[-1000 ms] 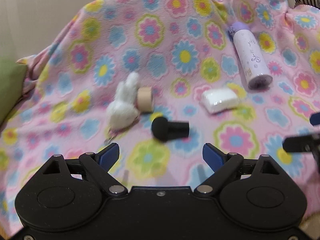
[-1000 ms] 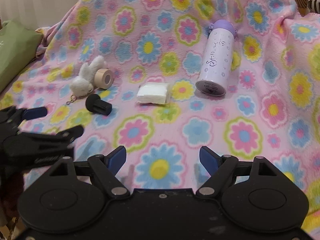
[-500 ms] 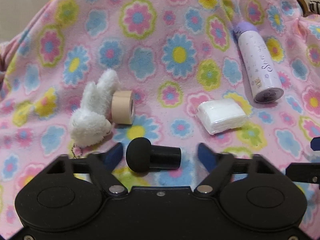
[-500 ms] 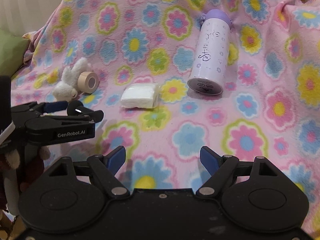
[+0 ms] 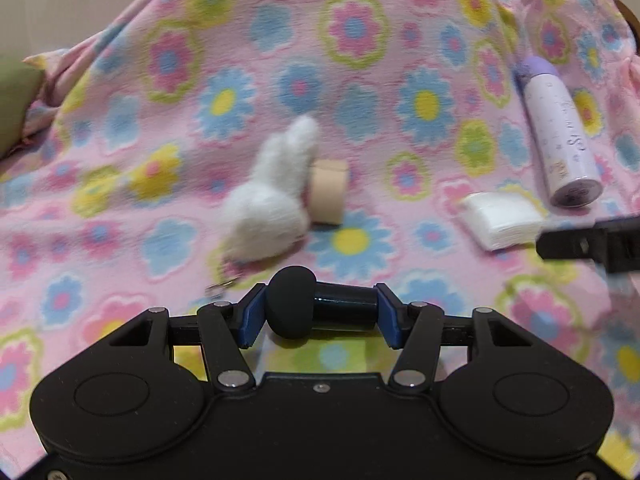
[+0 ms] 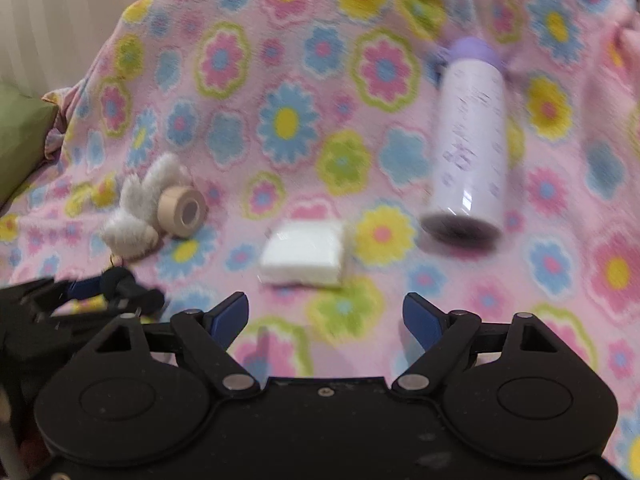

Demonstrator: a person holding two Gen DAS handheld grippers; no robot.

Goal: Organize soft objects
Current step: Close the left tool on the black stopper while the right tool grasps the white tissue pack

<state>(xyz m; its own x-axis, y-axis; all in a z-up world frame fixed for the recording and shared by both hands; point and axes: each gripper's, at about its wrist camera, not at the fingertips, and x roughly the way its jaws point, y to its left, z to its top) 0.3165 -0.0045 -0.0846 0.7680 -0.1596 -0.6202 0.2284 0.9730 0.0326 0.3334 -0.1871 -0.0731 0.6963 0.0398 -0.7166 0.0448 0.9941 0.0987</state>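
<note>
My left gripper (image 5: 318, 316) is closing on the black foam-tipped piece (image 5: 316, 307), lengthwise: one blue pad on the round foam head, the other on the end of the hard stem. It looks pinched, lying just above the flowered blanket (image 5: 360, 64). Over to my right gripper (image 6: 326, 318): jaws apart and opening wider, nothing between them, only blanket below.

Just past my left pads sits the white plush bunny (image 5: 268, 208), a small metal clasp trailing from it, and the tan tape roll (image 5: 328, 192) is touching its side. Further right, the white tissue pack (image 6: 304, 256) lies almost straight ahead of my open right jaws. Beyond that, the lilac bottle (image 6: 468, 144) is on its side, cap pointing away.

As I judge it, the sorting is barely begun: one item in hand, while bunny, tissue pack and the rest are spread out unsorted. No bin or pile is in view.
</note>
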